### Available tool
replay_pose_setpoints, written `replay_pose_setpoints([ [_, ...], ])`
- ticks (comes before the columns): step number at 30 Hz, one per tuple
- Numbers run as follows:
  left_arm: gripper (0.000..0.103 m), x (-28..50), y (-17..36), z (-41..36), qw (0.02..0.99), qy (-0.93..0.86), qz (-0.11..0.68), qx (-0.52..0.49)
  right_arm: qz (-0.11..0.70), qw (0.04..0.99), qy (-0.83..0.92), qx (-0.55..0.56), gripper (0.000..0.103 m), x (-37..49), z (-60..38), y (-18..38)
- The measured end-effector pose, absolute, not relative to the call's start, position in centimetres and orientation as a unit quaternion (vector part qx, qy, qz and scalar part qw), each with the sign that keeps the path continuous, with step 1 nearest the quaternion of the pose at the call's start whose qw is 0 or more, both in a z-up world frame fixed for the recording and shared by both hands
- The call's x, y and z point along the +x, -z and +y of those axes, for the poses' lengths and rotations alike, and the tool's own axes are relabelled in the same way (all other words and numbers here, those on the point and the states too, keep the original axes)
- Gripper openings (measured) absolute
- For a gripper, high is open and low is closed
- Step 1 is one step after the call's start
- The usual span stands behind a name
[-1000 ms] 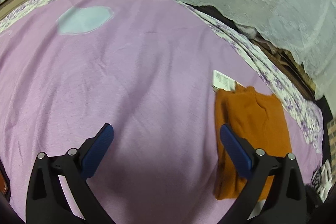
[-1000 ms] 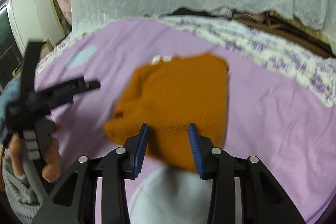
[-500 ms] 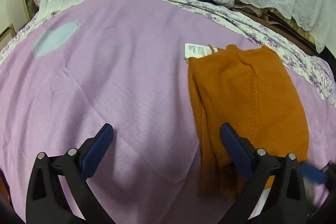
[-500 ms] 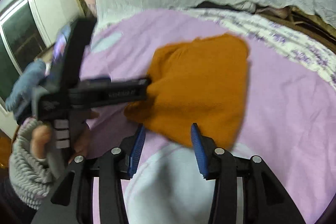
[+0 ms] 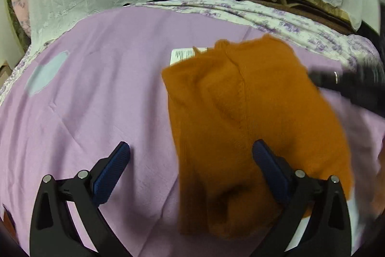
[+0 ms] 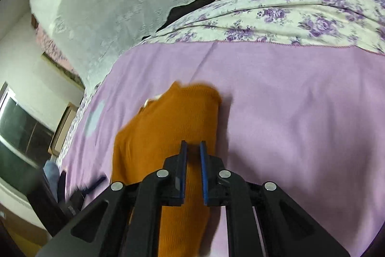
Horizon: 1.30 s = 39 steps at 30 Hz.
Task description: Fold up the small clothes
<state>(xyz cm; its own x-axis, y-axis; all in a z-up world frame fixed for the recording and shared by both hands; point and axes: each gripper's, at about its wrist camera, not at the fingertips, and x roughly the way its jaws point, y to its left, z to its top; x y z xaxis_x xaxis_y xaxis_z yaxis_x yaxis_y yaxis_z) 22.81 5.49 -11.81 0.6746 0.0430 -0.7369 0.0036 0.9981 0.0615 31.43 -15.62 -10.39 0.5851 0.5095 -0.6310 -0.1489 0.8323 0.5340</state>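
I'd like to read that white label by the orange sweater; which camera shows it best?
The left wrist view: the white label lies flat beside the orange sweater's far edge. The right wrist view shows only a blurred sliver.

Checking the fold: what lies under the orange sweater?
The orange sweater lies on the purple bedsheet. A white printed tag pokes out from under its far edge; how far the tag runs beneath is hidden, and so is anything else underneath.
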Motion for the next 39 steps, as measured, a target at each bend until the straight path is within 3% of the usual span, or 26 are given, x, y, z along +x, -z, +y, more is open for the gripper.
replay_pose_setpoints([
  [8,0.099,23.3,12.1,6.6,0.908,0.012,0.42,-0.001,0.424,0.856,-0.166,0.244,0.011,39.4,-15.1,13.5],
  [10,0.099,23.3,12.1,6.7,0.906,0.018,0.423,-0.009,0.43,0.844,-0.17,0.271,0.004,40.3,-15.9,14.8],
  [13,0.099,23.3,11.9,7.3,0.905,0.03,0.423,-0.028,0.405,0.845,-0.181,0.298,0.007,39.5,-17.2,13.6],
  [19,0.099,22.5,10.2,9.8,0.918,0.027,0.387,-0.089,0.364,0.852,-0.285,0.244,0.01,36.6,-14.0,9.0],
  [21,0.099,23.3,11.2,9.9,0.906,0.017,0.413,-0.089,0.4,0.844,-0.283,0.219,0.01,37.4,-12.1,10.4],
  [24,0.099,24.8,12.8,9.9,0.889,0.016,0.449,-0.095,0.439,0.832,-0.264,0.213,0.0,38.9,-11.3,13.8],
  [30,0.099,24.6,12.9,10.3,0.89,0.027,0.443,-0.103,0.4,0.842,-0.277,0.232,0.0,38.0,-12.1,13.6],
  [32,0.099,24.3,12.4,11.1,0.891,0.042,0.434,-0.129,0.38,0.855,-0.274,0.224,0.004,36.6,-12.3,12.6],
  [35,0.099,24.2,11.8,12.1,0.892,0.053,0.421,-0.157,0.36,0.864,-0.271,0.225,0.023,34.5,-12.8,11.5],
  [36,0.099,24.1,11.5,11.9,0.892,0.057,0.419,-0.162,0.354,0.868,-0.267,0.225,0.034,33.4,-13.4,11.3],
  [39,0.098,24.0,11.3,11.8,0.89,0.076,0.416,-0.171,0.343,0.876,-0.252,0.228,0.038,31.2,-14.8,11.0],
])
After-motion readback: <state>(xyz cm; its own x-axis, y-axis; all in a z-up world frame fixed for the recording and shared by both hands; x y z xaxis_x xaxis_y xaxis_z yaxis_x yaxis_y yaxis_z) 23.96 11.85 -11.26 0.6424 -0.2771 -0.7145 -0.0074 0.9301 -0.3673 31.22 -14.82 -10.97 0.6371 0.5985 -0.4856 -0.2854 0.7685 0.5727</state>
